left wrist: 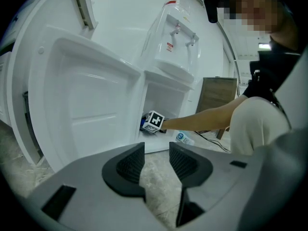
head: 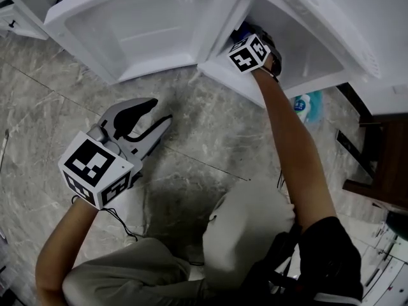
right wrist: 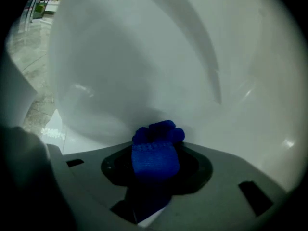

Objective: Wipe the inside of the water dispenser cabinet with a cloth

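Your right gripper (right wrist: 155, 146) is clamped on a folded blue knitted cloth (right wrist: 155, 161). The ribbed wad bulges out past the pads and sits against the smooth, glossy inner wall of the white plastic water dispenser cabinet (right wrist: 159, 66). In the head view that gripper (head: 247, 32) is past the cabinet's front lip (head: 226, 78), low in the left corner next to the door. Only its black-and-white marker cube (head: 249, 52) is clear of the opening. The wall curves in close round the cloth; the open room lies to the right, across the bare cabinet floor (head: 306, 53). The white moulded plastic door (head: 143, 27) stands swung wide to the left with its recessed inner panel facing you. Its hinge edge is just beside your right wrist. Your left gripper (head: 163, 109) hangs over the grey veined stone floor (head: 197, 132), well apart from both door and cabinet. Its ribbed dark pads (left wrist: 131, 165) stand narrowly apart, with only floor showing between them. A small clear plastic bottle with a blue label (head: 306, 106) lies on the floor just right of the cabinet, near your right forearm. A piece of dark wooden furniture (head: 382, 161) bounds the right side.
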`<state>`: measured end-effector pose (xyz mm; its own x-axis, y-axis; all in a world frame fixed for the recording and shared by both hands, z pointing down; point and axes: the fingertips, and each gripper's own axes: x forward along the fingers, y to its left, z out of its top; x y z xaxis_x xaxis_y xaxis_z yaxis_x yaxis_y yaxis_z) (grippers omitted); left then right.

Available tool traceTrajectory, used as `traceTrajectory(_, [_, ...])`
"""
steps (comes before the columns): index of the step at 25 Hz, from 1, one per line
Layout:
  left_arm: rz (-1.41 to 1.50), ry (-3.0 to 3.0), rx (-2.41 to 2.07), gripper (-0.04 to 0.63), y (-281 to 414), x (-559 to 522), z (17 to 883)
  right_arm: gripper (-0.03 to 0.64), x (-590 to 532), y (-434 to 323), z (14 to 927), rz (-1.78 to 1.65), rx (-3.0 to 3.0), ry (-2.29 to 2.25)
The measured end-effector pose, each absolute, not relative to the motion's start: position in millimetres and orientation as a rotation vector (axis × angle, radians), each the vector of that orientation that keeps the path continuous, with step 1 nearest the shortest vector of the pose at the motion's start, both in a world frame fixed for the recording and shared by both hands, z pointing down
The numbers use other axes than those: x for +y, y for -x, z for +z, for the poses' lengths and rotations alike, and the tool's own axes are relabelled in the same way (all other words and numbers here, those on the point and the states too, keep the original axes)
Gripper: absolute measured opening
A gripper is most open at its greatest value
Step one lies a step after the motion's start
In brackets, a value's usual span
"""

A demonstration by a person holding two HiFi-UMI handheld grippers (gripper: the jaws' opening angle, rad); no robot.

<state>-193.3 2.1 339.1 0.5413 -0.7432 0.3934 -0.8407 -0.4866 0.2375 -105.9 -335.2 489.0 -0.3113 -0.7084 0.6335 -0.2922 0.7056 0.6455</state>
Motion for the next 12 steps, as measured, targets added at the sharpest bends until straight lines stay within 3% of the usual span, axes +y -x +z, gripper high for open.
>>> traceTrajectory(7, [0.356, -2.389, -1.289, 0.167, 183.8, 0.8, 333.8, 0.153, -351.7, 104.4, 486.9, -0.445, -1.924, -0.816])
traceTrajectory(12, [0.334, -2.389, -1.288, 0.167, 177.6, -0.2, 328.1, 0.154, -341.8, 94.0, 447.4, -0.312, -2.199, -1.148])
